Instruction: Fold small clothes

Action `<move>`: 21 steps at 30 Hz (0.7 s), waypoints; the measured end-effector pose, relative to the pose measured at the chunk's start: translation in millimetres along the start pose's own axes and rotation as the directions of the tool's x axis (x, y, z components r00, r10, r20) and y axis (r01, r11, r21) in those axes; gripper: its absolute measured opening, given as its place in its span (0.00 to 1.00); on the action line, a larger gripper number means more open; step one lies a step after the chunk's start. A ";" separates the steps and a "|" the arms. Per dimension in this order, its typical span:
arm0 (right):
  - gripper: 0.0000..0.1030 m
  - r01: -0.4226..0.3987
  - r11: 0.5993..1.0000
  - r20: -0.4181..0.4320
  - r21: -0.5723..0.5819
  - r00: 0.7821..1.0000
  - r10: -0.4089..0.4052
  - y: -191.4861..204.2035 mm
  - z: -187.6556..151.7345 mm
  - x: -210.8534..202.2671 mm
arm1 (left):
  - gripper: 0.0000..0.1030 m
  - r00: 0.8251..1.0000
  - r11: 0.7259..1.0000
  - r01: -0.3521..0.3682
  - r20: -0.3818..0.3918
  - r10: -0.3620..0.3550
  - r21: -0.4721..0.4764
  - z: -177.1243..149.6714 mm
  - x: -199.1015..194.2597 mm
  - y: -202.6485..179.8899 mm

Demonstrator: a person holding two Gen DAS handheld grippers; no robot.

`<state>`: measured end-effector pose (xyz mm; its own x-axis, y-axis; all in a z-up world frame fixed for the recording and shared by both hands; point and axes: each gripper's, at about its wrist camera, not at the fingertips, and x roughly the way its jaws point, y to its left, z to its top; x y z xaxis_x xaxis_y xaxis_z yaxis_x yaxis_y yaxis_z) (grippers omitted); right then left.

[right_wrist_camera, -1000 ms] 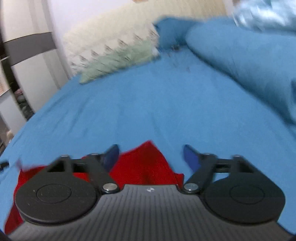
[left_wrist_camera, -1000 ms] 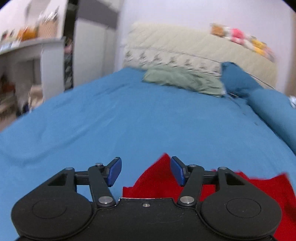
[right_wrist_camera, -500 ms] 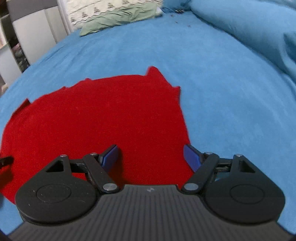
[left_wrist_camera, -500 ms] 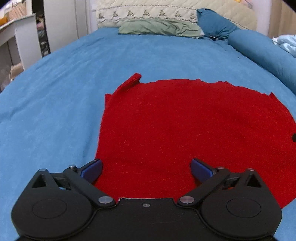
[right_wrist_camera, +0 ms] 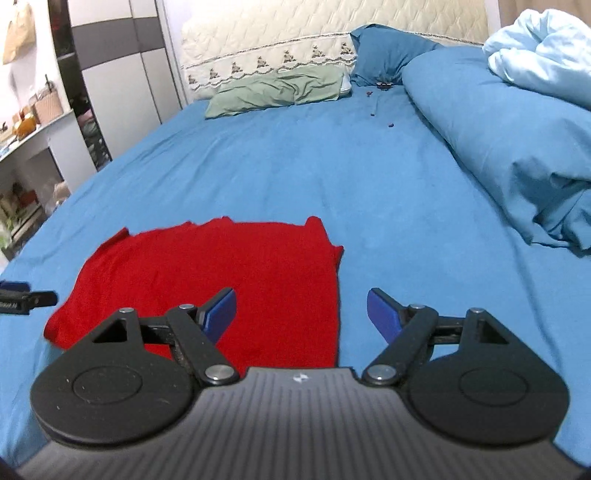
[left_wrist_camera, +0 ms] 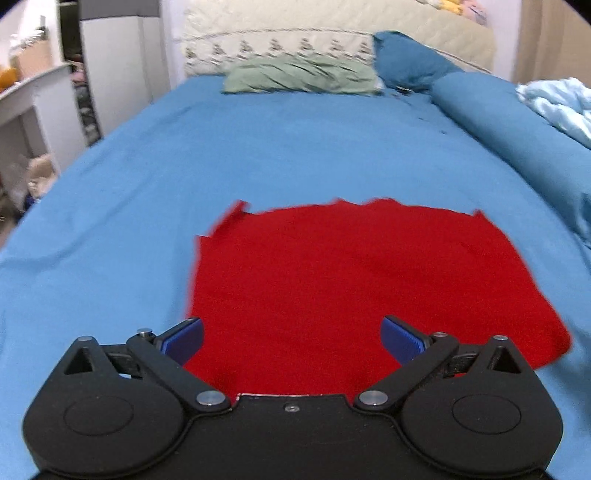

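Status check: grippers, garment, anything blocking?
Left gripper open, empty. Right gripper open, empty. Red garment flat on bed, unfolded. Nothing blocking.

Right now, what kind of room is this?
Most likely a bedroom. A big bed with a blue sheet fills the view, a green pillow lies against a quilted headboard, and a red garment lies flat on it.

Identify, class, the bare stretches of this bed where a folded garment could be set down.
Free: the blue bedsheet between the flat red cloth and the green pillow, and the strip left of the cloth. Crowded: the right side, under the rolled blue duvet and pale blue blanket.
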<state>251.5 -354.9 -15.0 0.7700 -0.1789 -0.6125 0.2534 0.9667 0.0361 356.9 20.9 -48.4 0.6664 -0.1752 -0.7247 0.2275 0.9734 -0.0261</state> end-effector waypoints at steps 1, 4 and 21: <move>0.91 -0.002 1.000 -0.009 0.005 1.000 0.002 -1.1 -3.5 -1.7 | 1.00 1.000 1.000 0.009 -0.003 -0.009 0.009 -0.5 2.6 -7.8; 0.91 0.007 0.999 -0.043 0.040 0.999 -0.006 -3.2 -18.4 0.2 | 1.00 0.999 1.000 0.016 -0.028 -0.015 0.020 2.6 18.8 -30.1; 0.82 0.110 0.987 -0.088 0.119 0.991 -0.100 -11.8 -89.2 82.7 | 1.00 0.993 0.996 0.052 -0.106 -0.060 -0.076 8.1 104.4 -75.9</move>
<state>259.9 -364.8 -136.6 0.6862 -0.2580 -0.6801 0.4048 0.9123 0.0624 414.9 -72.5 -116.4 0.5722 -0.2167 -0.7909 0.2072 0.9714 -0.1162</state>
